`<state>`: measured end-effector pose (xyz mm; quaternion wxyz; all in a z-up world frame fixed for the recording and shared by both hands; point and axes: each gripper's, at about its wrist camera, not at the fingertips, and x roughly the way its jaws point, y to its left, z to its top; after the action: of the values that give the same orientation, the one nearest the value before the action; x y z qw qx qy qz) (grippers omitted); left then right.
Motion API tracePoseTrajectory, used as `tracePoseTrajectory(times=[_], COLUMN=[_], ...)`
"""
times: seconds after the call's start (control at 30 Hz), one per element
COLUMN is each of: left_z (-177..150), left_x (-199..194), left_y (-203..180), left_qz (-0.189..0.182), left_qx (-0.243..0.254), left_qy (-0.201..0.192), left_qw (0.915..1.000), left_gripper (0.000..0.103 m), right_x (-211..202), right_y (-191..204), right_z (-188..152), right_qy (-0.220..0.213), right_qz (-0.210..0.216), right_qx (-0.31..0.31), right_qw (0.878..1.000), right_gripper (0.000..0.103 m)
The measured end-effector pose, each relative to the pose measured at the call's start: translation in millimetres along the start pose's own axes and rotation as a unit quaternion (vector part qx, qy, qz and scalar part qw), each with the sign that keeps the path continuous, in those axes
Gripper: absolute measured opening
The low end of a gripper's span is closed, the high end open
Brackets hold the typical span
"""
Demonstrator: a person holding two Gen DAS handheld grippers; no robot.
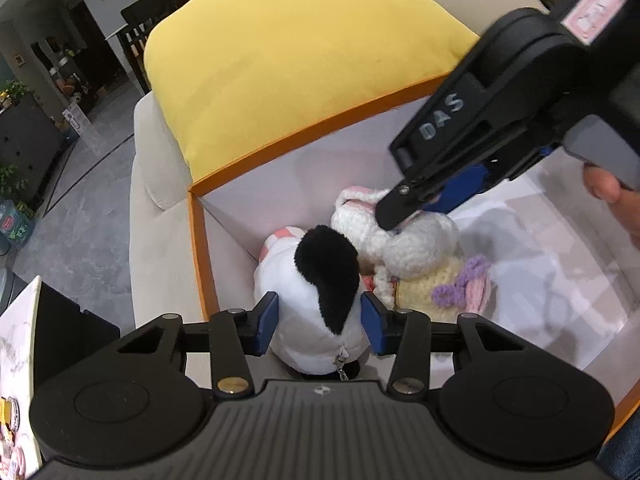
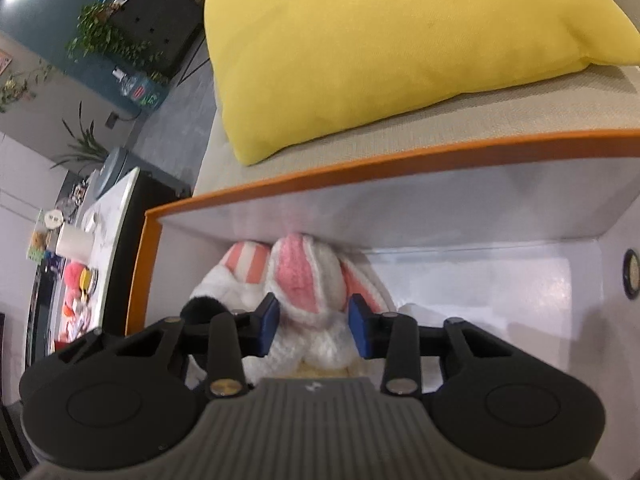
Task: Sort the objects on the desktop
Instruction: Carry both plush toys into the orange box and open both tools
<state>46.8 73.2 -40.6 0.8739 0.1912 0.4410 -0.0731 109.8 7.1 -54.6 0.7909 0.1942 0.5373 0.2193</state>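
The left gripper (image 1: 318, 322) hangs over the near corner of the orange-rimmed white storage box (image 1: 280, 142), its blue-padded fingers (image 1: 266, 322) spread apart on either side of the white plush toy with a black fuzzy patch (image 1: 316, 300). The pads stand just beside the toy's flanks, and I cannot tell whether they touch it; they do not look pressed in. The right gripper (image 2: 314, 328) reaches into the same box from the other side, its fingers (image 2: 362, 328) likewise parted around the pink-lined ears of the white crocheted rabbit in a pale yellow dress (image 2: 308, 280). In the left wrist view that rabbit lies just beside the black-patched plush, deeper into the box, with a purple and pink yarn bow (image 1: 466, 284) on its side.

Both toys rest on the box floor, huddled in the corner of the box nearest the yellow cushion (image 1: 296, 64), which sits on the beige sofa just behind the box.

This looks like the release step of a drop-off: the soft toys are sorted into the box and both grips read as let go. The next move likely calls for lifting each gripper straight up clear of the box rim without snagging fur or yarn, then returning to the white marbled surface (image 2: 108, 216) left of the box, where further small objects wait.
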Motion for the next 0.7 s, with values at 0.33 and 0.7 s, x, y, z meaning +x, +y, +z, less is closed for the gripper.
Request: tracePoseTrajectory(times=[0.33,0.7], left_z=[-2.0,2.2], left_x=[2.1,-16.2], left_y=[-5.4,-3.2], left_qz=[0.008,-0.003], left_qx=[0.016,0.005], left_qy=[-0.006,-0.020], left_qw=[0.9998,0.9998], left_gripper=[0.055,0.065], right_x=[12.2,-11.3], right_y=[-0.2,6.5], right_z=[1.1,2.1], right_qy=[0.012,-0.002], right_qz=[0.002,-0.003], right_qx=[-0.001,-0.030], right_qw=[1.000,1.000], right_gripper=[0.038,0.042])
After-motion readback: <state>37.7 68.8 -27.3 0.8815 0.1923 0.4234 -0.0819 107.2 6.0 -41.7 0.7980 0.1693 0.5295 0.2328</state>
